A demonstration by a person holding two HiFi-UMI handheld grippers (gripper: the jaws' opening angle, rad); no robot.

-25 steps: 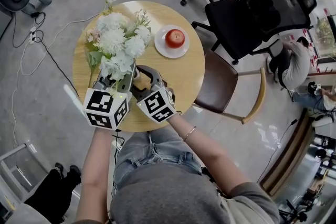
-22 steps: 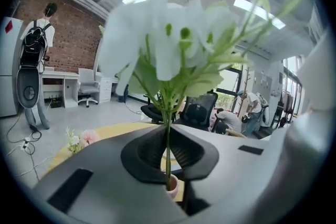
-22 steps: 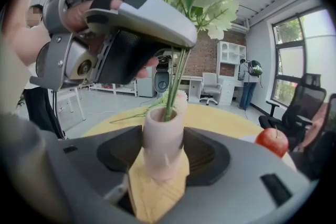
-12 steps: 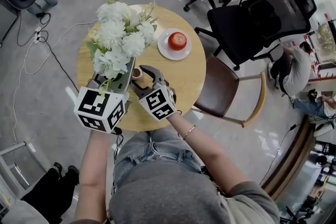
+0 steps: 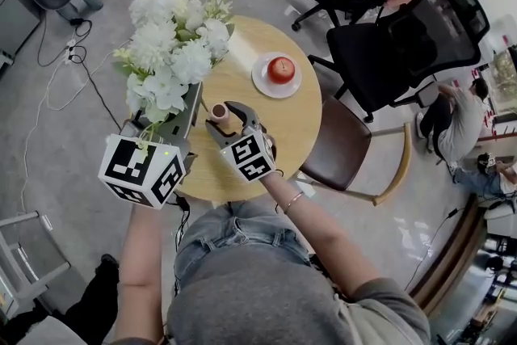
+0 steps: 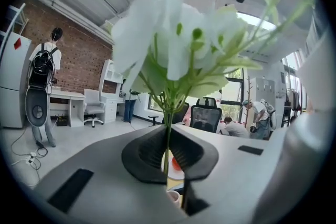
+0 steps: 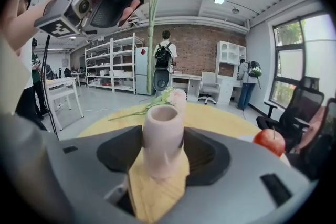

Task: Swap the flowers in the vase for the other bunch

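As stems [image 6: 167, 131] run light and floppy, left gripper [image 6: 168, 165] pinches them low; right gripper [image 7: 164, 152] clamps vase [image 7: 163, 128], 3 o'clock.

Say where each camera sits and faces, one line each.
Head view: on the head, facing steeply down at the table; forearms, left gripper, right gripper show.
Left gripper view: along its shut jaws pinching the white flowers' stem.
Right gripper view: along its jaws clasping the vase.
Head and right gripper views share vase and apple.
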